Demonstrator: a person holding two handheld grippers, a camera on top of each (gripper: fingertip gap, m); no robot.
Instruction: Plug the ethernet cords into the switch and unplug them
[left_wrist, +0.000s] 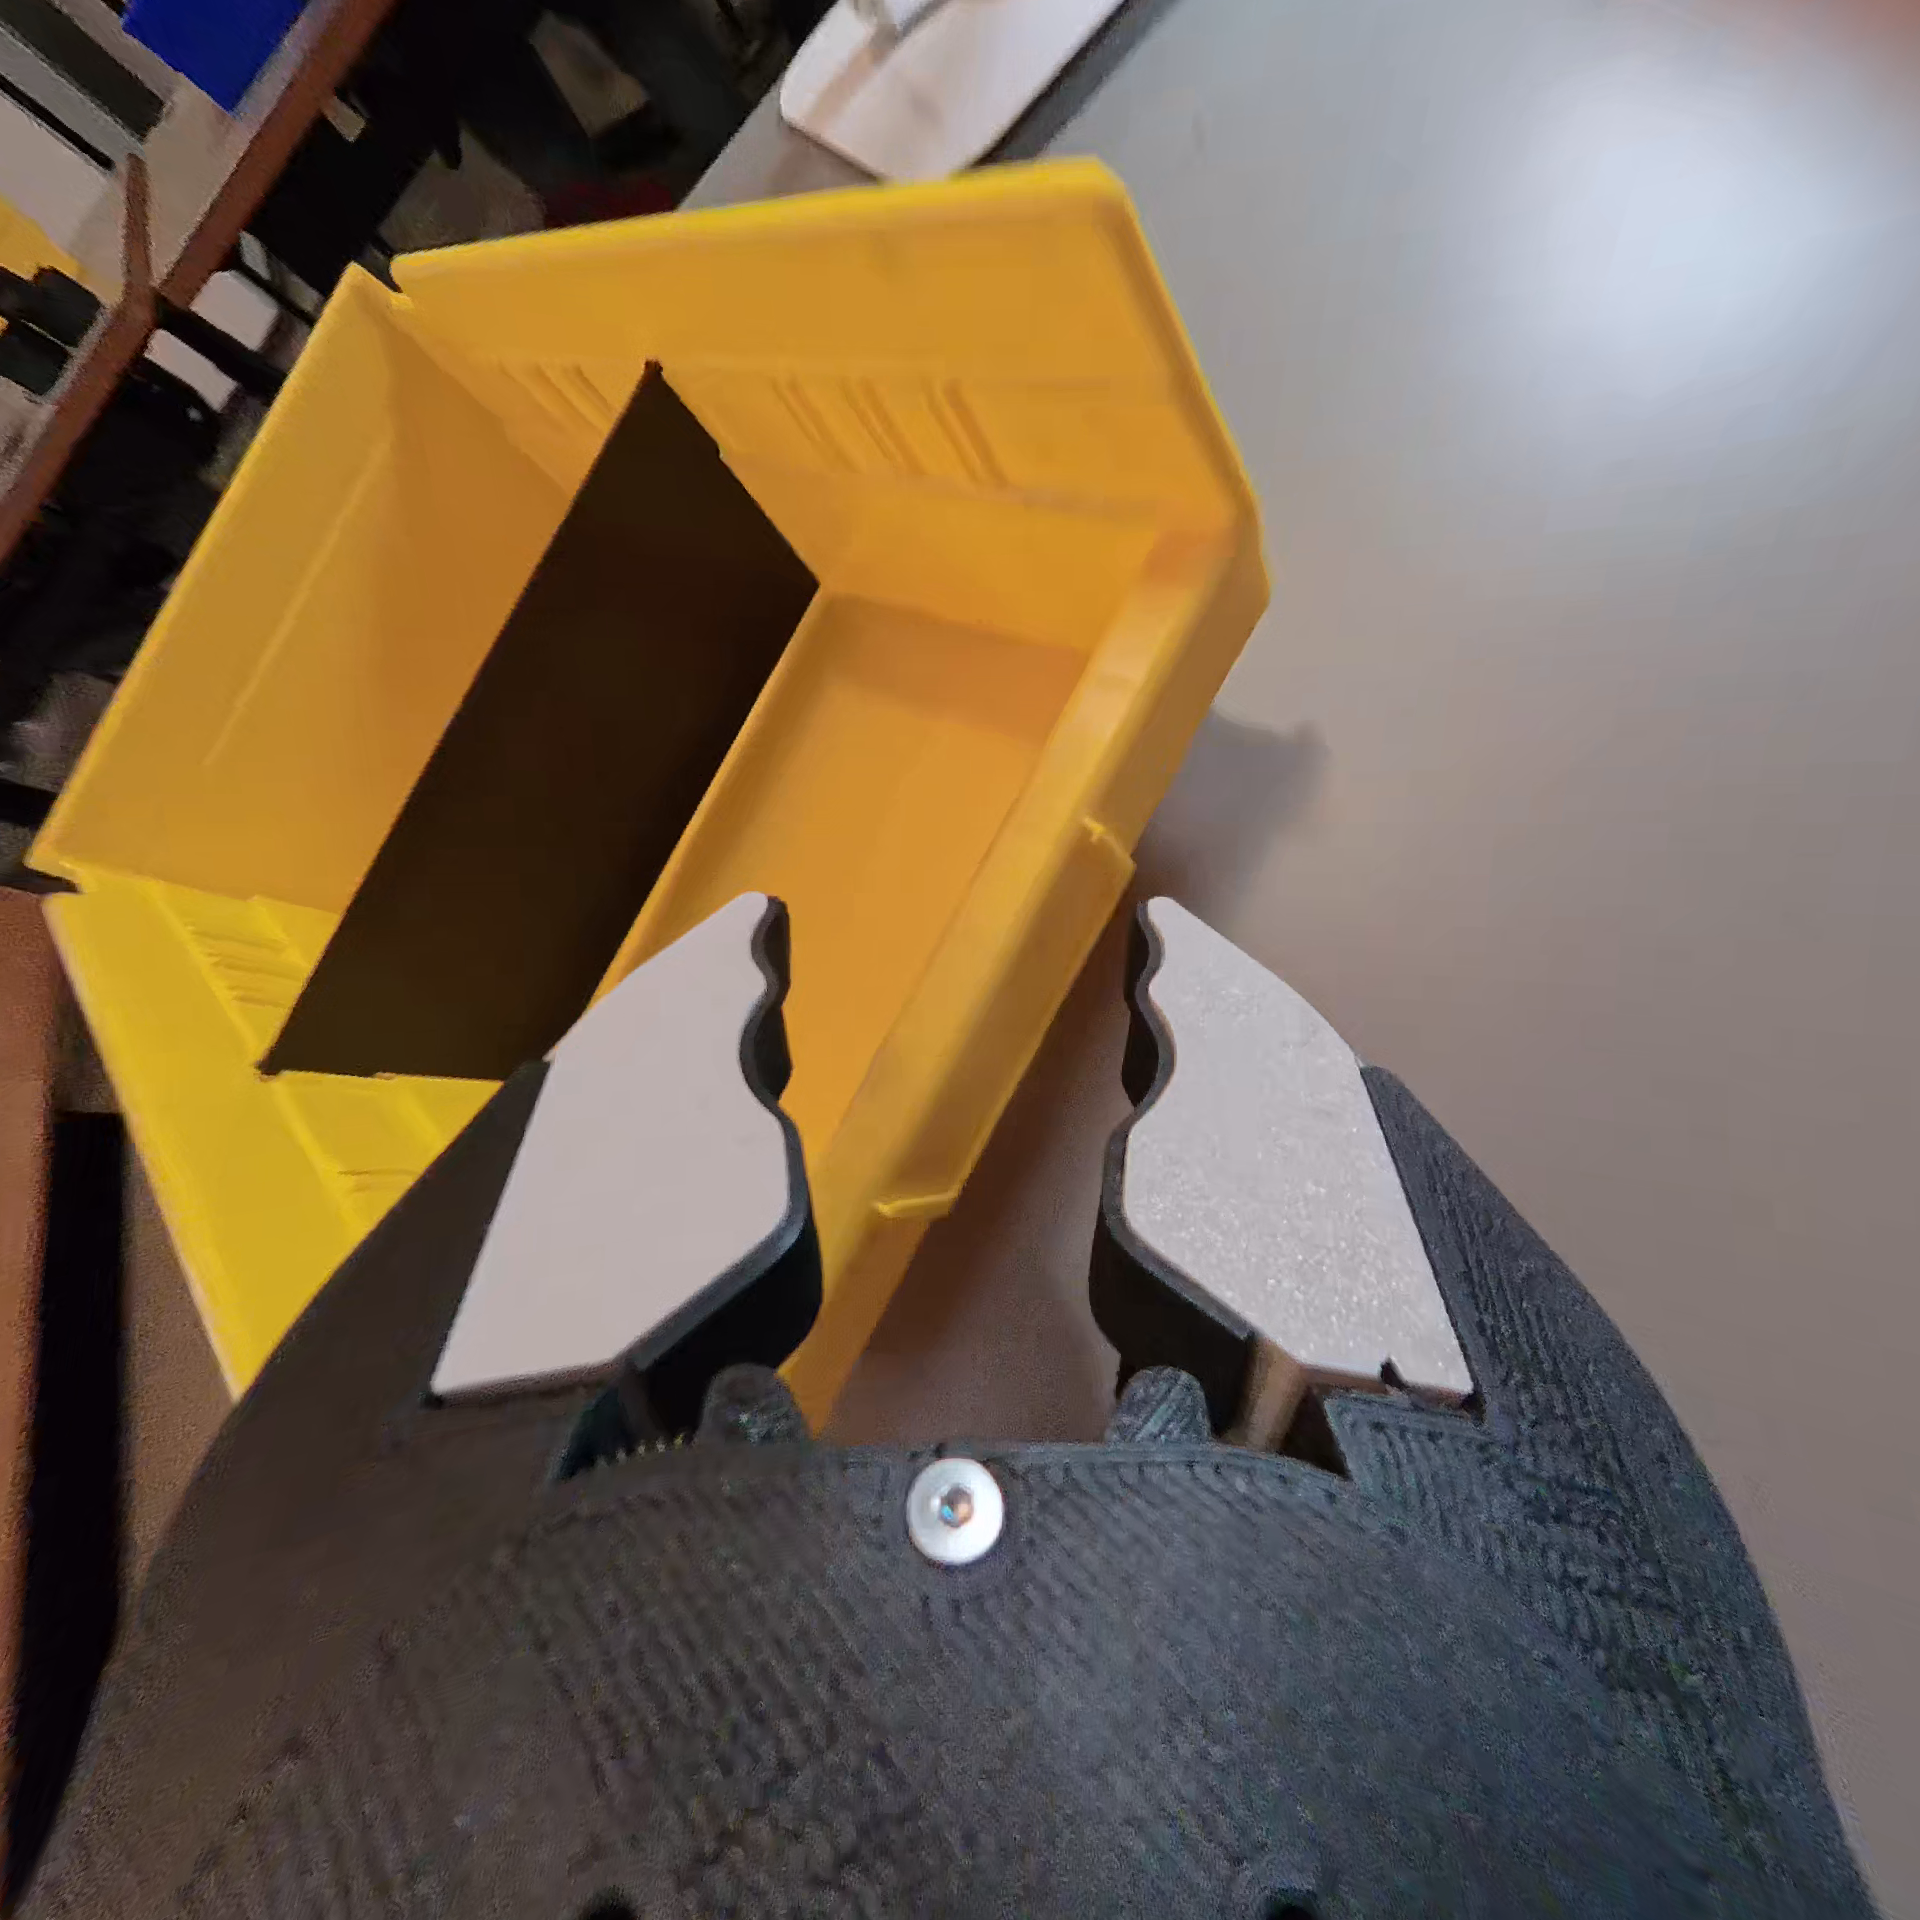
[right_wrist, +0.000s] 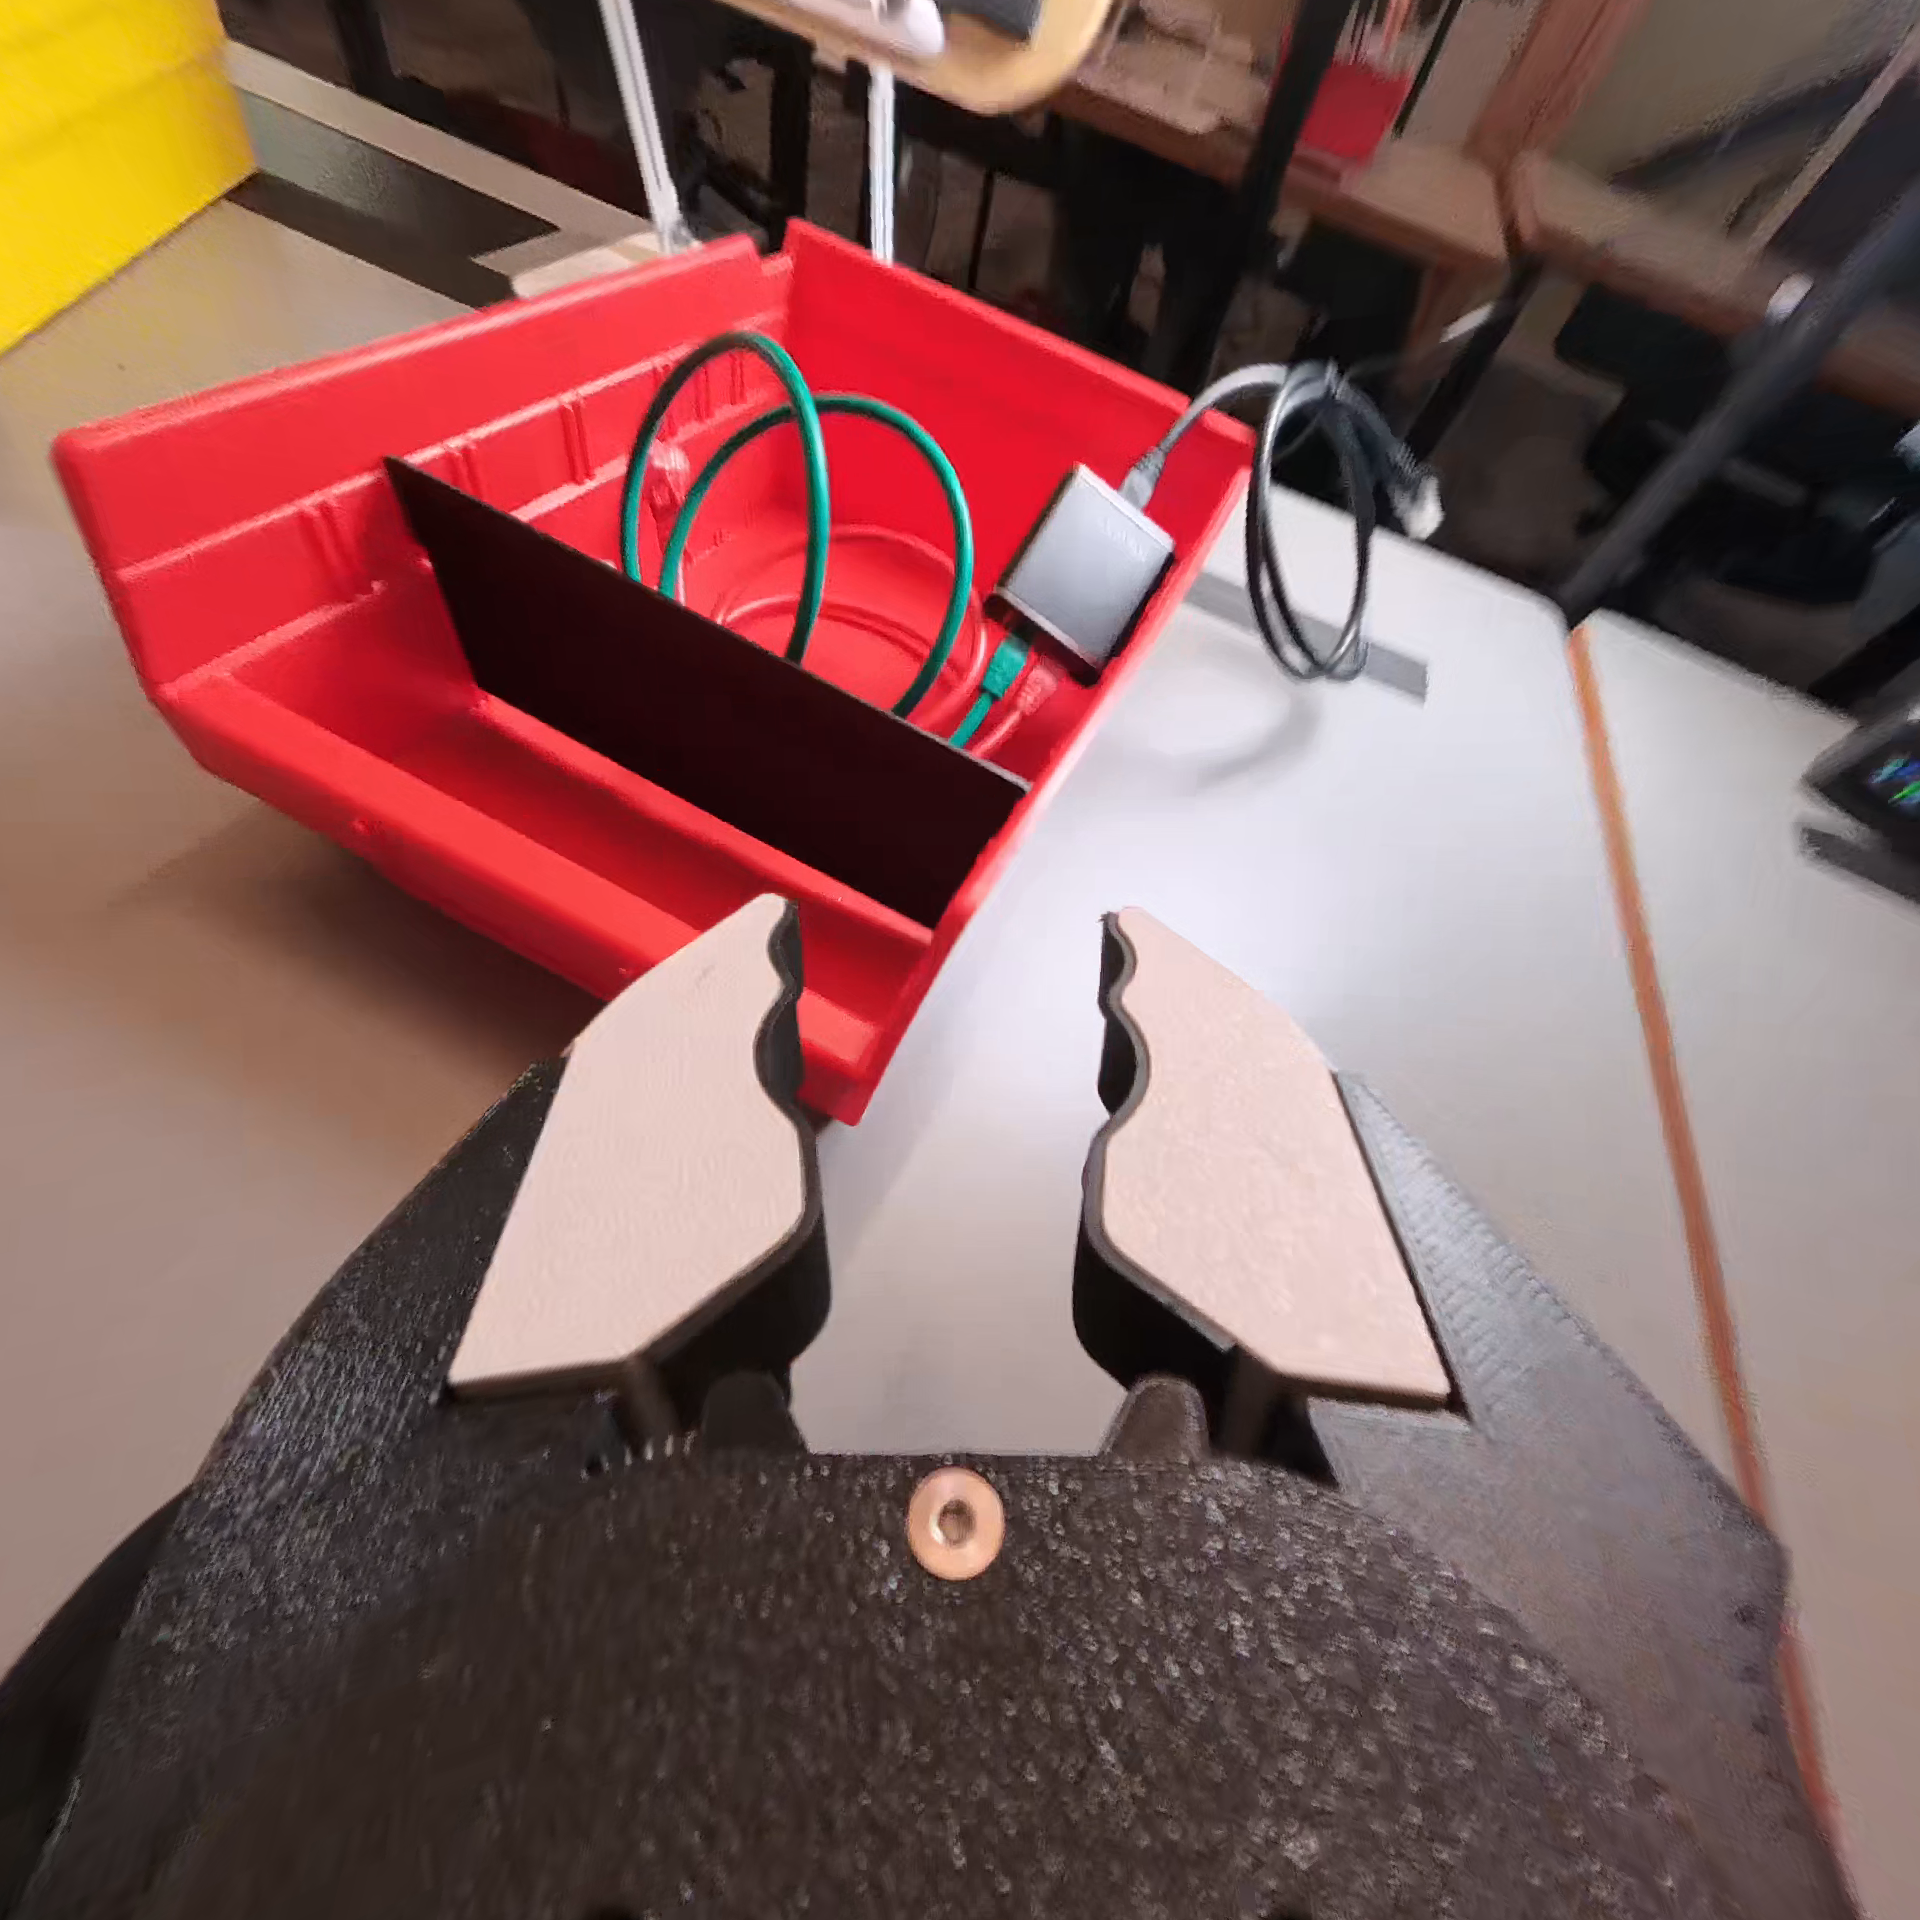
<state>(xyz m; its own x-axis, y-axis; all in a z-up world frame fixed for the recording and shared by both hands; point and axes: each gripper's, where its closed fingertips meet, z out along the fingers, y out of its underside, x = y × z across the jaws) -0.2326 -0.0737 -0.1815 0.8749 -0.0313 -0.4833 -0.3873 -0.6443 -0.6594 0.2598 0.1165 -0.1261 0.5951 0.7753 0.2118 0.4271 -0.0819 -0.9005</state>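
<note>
Left wrist view first: the left gripper (left_wrist: 956, 914) is spread wide with nothing held, hovering over the near corner of a yellow bin (left_wrist: 935, 343) that's split by a black divider (left_wrist: 561, 748). No cord and no switch can be seen in there, so nothing for the task lies ahead of this one.

Right wrist view: the right gripper (right_wrist: 951, 920) is also spread wide and empty, parked over the grey table (right_wrist: 1299, 935) just by the corner of a red bin (right_wrist: 312, 520). The goods are all found here. The grey switch (right_wrist: 1086, 566) is leaned against the bin's far right wall, ahead and slightly right of the fingertips, past the bin's black partition (right_wrist: 707, 707). A green ethernet cord (right_wrist: 800, 499) is coiled just left of it, its plug end seemingly at the switch. A black cord (right_wrist: 1309, 520) is draped outside the bin on the table. The switch's long axis appears to run away from the camera, along that wall. The right gripper is judged the nearer one by far.
</note>
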